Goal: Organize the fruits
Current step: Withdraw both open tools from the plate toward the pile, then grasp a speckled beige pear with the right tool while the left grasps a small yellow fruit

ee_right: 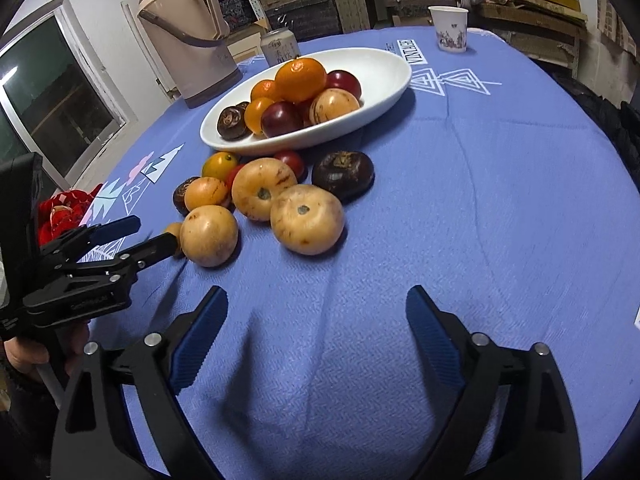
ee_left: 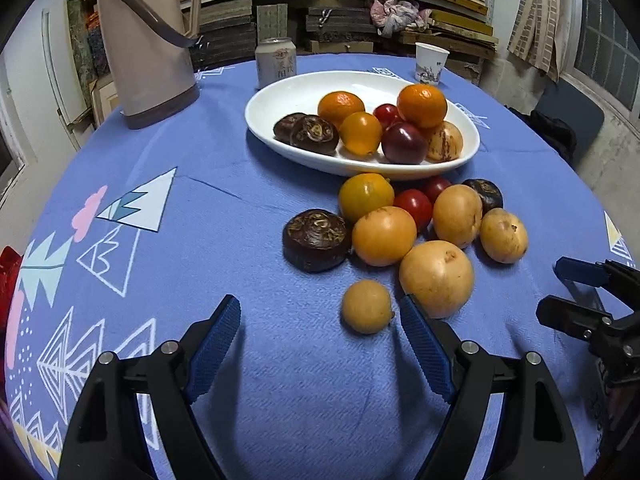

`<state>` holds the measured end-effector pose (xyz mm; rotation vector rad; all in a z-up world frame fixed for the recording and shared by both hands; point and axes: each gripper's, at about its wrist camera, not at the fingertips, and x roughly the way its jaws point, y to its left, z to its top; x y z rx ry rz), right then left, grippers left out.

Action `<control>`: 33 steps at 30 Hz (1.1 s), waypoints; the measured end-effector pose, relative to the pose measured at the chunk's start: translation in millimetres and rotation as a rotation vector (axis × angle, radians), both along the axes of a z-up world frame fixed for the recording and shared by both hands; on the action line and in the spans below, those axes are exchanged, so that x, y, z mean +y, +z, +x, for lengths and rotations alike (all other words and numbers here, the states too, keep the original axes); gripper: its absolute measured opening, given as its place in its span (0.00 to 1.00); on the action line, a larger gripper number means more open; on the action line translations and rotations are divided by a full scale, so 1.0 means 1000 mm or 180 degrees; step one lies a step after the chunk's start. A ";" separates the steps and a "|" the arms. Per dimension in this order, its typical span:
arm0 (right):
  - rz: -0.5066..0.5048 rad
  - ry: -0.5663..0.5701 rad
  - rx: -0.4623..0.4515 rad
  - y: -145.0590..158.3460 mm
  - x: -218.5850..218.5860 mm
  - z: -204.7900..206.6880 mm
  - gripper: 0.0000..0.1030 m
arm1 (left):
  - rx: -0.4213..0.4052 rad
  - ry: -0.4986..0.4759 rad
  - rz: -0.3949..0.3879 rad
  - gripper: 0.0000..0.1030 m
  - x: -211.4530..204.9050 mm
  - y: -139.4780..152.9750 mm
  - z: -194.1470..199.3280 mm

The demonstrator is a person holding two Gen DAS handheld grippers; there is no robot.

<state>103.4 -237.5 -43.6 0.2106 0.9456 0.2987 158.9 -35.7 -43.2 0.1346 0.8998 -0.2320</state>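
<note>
Oval white ceramic dish (ee_left: 280, 108) lying on the blue patterned cloth of the bench (ee_left: 224, 208), long axis running left-to-right across the left wrist view, slanting away up-right in the right wrist view. Holding oranges, dark red plums, brown water chestnuts and one speckled yellow fruit, heaped toward its near end. Loose pile of yellow, orange, red and dark fruits (ee_left: 420, 220) just in front of the dish, pieces touching one another. Small round yellow fruit (ee_left: 367, 306) nearest, lying apart from the pile's bulk, stem nub pointing right toward the right-hand blue pad.

Left gripper (ee_left: 320, 312) low over the cloth, fingers spread wide, the small fruit just ahead of the tips and clamped by neither. Right gripper (ee_right: 316, 304) likewise low, fingers wide apart over bare cloth, pile well ahead to the left. Left gripper seen side-on in the right wrist view (ee_right: 136, 236), tips apart, small fruit mostly hidden behind them.

Beige thermos jug (ee_left: 148, 40), drink can (ee_left: 276, 60) and paper cup (ee_left: 430, 62) beyond the dish. Jug top cut off in the left view; red item at the bench's left edge (ee_right: 64, 212) hard to make out.
</note>
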 end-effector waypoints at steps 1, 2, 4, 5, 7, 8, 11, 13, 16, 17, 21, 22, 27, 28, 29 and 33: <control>0.0000 0.0010 -0.0002 0.000 0.000 0.000 0.86 | 0.0007 -0.0016 0.0014 0.80 -0.002 -0.001 0.002; -0.0005 0.0018 -0.0005 0.000 0.000 0.000 0.86 | 0.0017 -0.0025 0.0028 0.79 -0.003 -0.002 0.004; -0.0013 0.0025 -0.0004 0.000 0.000 0.000 0.86 | 0.0037 -0.0024 0.0034 0.73 -0.005 -0.005 0.006; -0.0016 0.0026 -0.0007 0.001 0.000 0.000 0.86 | 0.0064 -0.0039 0.0018 0.65 -0.006 -0.007 0.008; -0.0045 0.0037 -0.0026 0.002 0.002 0.000 0.86 | 0.0085 -0.0047 -0.0022 0.58 -0.007 -0.011 0.011; -0.0076 0.0047 -0.0048 0.002 0.003 0.000 0.86 | 0.0059 -0.0054 -0.0015 0.51 -0.008 -0.011 0.011; -0.0328 0.0084 -0.0127 0.005 0.009 0.002 0.83 | 0.0021 -0.0115 -0.0012 0.40 -0.010 -0.011 0.010; -0.0431 0.0101 -0.0100 0.004 0.013 0.008 0.74 | 0.0001 -0.0125 -0.0008 0.40 -0.011 -0.011 0.010; -0.0491 0.0117 -0.0061 0.003 0.018 0.019 0.72 | -0.0007 -0.0131 -0.0036 0.39 -0.011 -0.011 0.010; -0.0503 0.0105 -0.0065 0.003 0.019 0.023 0.73 | -0.0005 -0.0131 -0.0048 0.39 -0.011 -0.011 0.010; -0.0529 0.0110 -0.0039 0.002 0.028 0.037 0.73 | -0.0019 -0.0132 -0.0055 0.39 -0.010 -0.011 0.010; -0.0551 0.0096 -0.0026 0.001 0.030 0.039 0.73 | -0.0019 -0.0132 -0.0062 0.39 -0.010 -0.011 0.010; -0.0705 0.0064 -0.0088 -0.001 0.041 0.047 0.57 | 0.0006 -0.0163 -0.0139 0.43 -0.008 -0.011 0.010; -0.0720 0.0054 -0.0099 -0.001 0.041 0.048 0.51 | 0.0009 -0.0180 -0.0140 0.46 -0.009 -0.011 0.009; -0.0699 0.0059 -0.0103 -0.001 0.041 0.049 0.43 | 0.0013 -0.0199 -0.0144 0.48 -0.010 -0.012 0.009; -0.0634 0.0048 -0.0114 0.000 0.038 0.045 0.42 | 0.0017 -0.0214 -0.0140 0.49 -0.011 -0.012 0.008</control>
